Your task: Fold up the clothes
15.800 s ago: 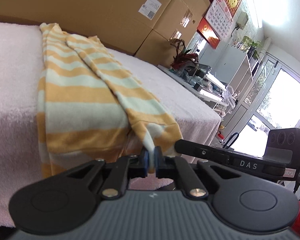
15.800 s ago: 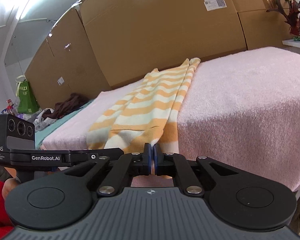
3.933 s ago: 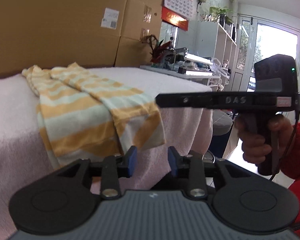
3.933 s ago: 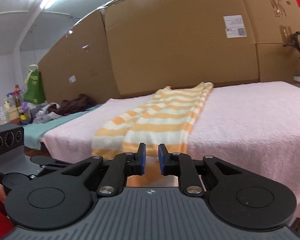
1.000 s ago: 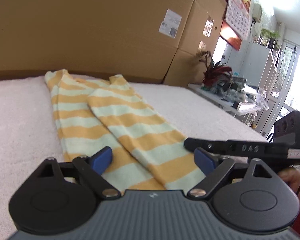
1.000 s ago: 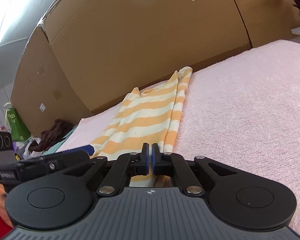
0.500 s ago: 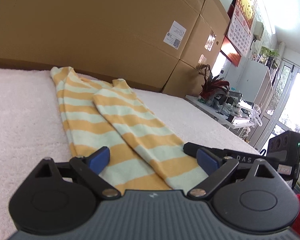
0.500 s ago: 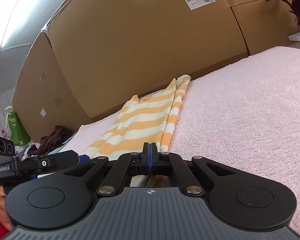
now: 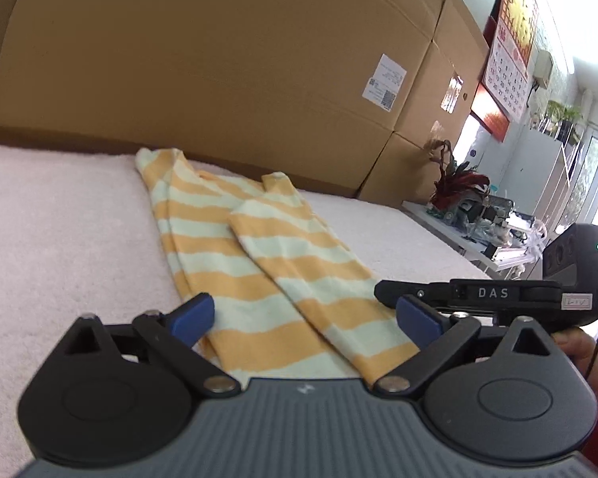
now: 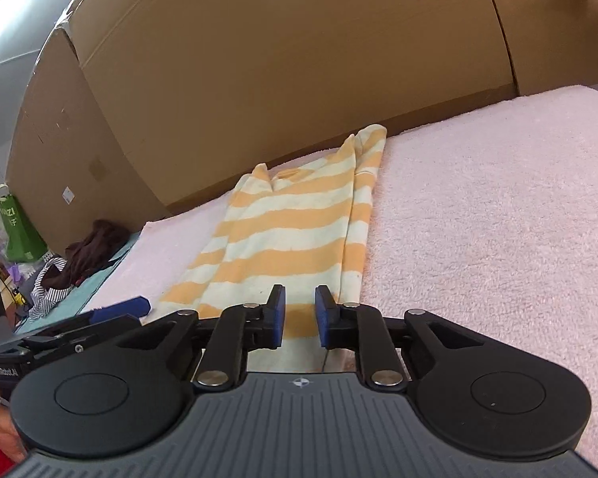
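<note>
An orange and pale-green striped garment (image 9: pixel 259 263) lies folded lengthwise in a long strip on the pink towel-covered table (image 9: pixel 59 239). It also shows in the right wrist view (image 10: pixel 291 235). My left gripper (image 9: pixel 305 316) is wide open, its jaws spanning the garment's near end just above the cloth. My right gripper (image 10: pixel 300 314) is partly open over the same near hem, with nothing between its jaws. The right gripper shows side-on in the left wrist view (image 9: pixel 478 292).
Large cardboard boxes (image 9: pixel 219 59) stand right behind the table. Dark and striped clothes (image 10: pixel 79 255) lie on a teal surface to the left. A plant (image 9: pixel 454 183) and a cluttered shelf stand at the right.
My right gripper was shut half a second ago and has opened partway. Both grippers have moved forward over the garment's near end. The left gripper stays wide open.
</note>
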{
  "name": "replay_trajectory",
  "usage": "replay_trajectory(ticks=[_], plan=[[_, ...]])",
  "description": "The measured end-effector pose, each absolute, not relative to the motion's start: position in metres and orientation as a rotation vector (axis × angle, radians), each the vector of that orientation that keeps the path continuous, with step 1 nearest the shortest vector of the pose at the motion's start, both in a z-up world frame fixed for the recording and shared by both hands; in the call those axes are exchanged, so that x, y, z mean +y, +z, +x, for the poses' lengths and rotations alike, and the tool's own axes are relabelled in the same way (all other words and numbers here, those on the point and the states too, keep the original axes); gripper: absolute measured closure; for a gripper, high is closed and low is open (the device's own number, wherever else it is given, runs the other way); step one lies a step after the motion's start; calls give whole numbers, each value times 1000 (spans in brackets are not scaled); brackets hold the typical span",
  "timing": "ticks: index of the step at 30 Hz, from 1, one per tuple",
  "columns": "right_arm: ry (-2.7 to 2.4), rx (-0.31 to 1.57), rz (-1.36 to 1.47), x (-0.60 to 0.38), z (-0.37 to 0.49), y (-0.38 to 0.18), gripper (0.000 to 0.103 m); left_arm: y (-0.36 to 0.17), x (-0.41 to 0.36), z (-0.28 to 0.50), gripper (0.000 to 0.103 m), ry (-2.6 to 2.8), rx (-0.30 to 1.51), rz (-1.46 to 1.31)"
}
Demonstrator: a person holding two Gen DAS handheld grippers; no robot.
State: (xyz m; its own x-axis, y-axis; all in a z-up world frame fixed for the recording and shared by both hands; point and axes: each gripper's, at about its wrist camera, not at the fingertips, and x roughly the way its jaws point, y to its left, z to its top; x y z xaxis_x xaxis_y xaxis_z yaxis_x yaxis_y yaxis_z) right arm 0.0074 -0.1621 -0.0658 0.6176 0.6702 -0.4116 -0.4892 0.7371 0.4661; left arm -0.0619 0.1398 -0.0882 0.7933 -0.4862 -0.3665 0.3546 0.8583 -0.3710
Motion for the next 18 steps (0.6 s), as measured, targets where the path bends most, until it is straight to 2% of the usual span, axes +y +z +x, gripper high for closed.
replay_trajectory(ticks=[2,4,11,18], plan=[[668,612,321,-160,16,-58,84,-92,143,-60,5,-454,484,-326],[668,614,304,-155,25,-49,76,-94,142,-63,4,-464,482,-325],[708,653,139,-110,91,-32,76,-95,139,-68,4,-473,467,-304],[665,692,231,-111,171,-48,78,-96,141,-67,2,-483,470,-321]])
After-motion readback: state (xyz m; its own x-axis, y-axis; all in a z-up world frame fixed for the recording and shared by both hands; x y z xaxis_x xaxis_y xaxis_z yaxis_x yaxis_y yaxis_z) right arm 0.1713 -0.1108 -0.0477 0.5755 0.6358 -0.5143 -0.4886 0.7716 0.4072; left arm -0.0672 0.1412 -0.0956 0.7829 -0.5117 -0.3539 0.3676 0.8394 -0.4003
